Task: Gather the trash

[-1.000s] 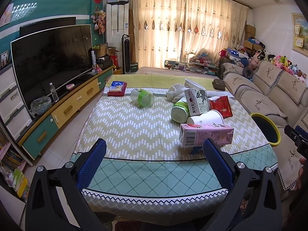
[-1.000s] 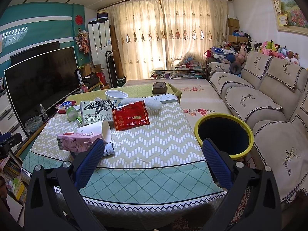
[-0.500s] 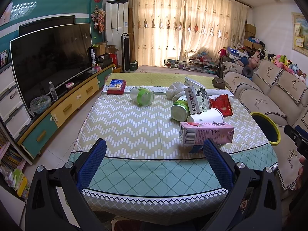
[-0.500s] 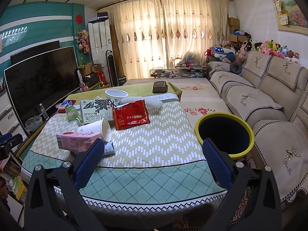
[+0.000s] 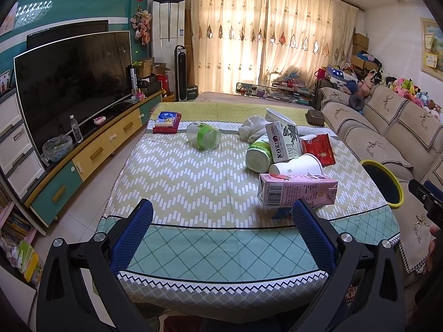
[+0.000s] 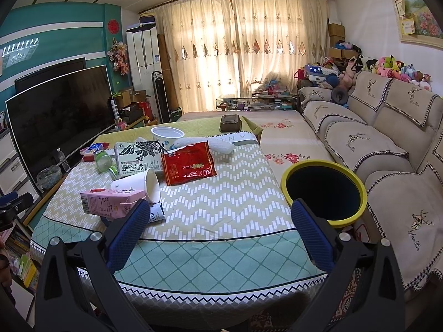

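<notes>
Two grippers are held above the near edge of a cloth-covered table [image 5: 177,182], and both are seen with their blue-padded fingers spread wide and nothing between them. The left gripper [image 5: 221,227] is aimed along the table from its near edge; the right gripper [image 6: 221,229] is aimed from the near right corner.

The trash is gathered on the right half of the table as seen from the left wrist. A pink carton [image 5: 297,189] is lying on its side nearest the grippers, propped on something blue that is mostly hidden beneath it. Just behind it, a white paper cup [image 5: 297,164] is tipped over, with its mouth turned toward the sofa side. Behind the cup, a white-and-black carton [image 5: 283,141] is leaning, with a green-and-white tub [image 5: 259,156] lying on its side against it. A red foil packet [image 6: 188,163] is lying flat just beside the carton, toward the sofa [image 6: 387,138]. Further back, a white bowl [image 6: 167,135] is standing upright beside crumpled white material [image 5: 253,128]. A clear jar with a green lid [image 5: 205,138] is lying apart on its side, toward the television [image 5: 72,83].

A bin with a yellow rim [image 6: 324,193] is standing between the table and the sofa, touching or just beside the table's right edge, and its dark inside is seen open from above. Whether anything lies inside it cannot be told.
</notes>
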Demonstrator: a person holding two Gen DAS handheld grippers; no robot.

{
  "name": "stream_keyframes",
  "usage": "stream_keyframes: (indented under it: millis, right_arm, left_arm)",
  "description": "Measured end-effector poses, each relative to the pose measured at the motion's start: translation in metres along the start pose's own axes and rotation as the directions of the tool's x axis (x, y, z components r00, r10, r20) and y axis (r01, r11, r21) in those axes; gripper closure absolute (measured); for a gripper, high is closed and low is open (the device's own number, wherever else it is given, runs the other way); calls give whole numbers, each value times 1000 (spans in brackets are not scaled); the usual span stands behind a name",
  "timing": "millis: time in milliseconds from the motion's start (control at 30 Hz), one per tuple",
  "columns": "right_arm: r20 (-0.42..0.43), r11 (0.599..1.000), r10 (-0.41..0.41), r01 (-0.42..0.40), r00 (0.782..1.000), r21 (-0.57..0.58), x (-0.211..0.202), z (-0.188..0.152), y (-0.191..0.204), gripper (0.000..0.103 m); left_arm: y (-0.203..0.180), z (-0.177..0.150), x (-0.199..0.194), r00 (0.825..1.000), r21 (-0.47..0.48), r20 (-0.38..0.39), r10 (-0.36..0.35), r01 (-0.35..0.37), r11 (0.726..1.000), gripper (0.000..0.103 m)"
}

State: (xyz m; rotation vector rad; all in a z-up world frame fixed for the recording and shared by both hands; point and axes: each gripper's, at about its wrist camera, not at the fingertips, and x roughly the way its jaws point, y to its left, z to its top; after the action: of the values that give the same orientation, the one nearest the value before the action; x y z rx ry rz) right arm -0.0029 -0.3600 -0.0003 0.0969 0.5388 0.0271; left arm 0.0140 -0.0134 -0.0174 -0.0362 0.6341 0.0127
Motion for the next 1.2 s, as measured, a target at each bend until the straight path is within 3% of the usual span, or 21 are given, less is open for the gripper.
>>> stream_keyframes:
  millis: [900,1200]
  right_arm:
    - [-36,999,31,-31,999,-23,16,2,12,6]
    - [-76,989,133,-137,988,-54,46,23,34,6]
  left_arm:
    - [8,2,6,1000,-21,-17,-6,5,1000,4]
    - [16,2,16,1000,-40,-26,-7,6,999,4]
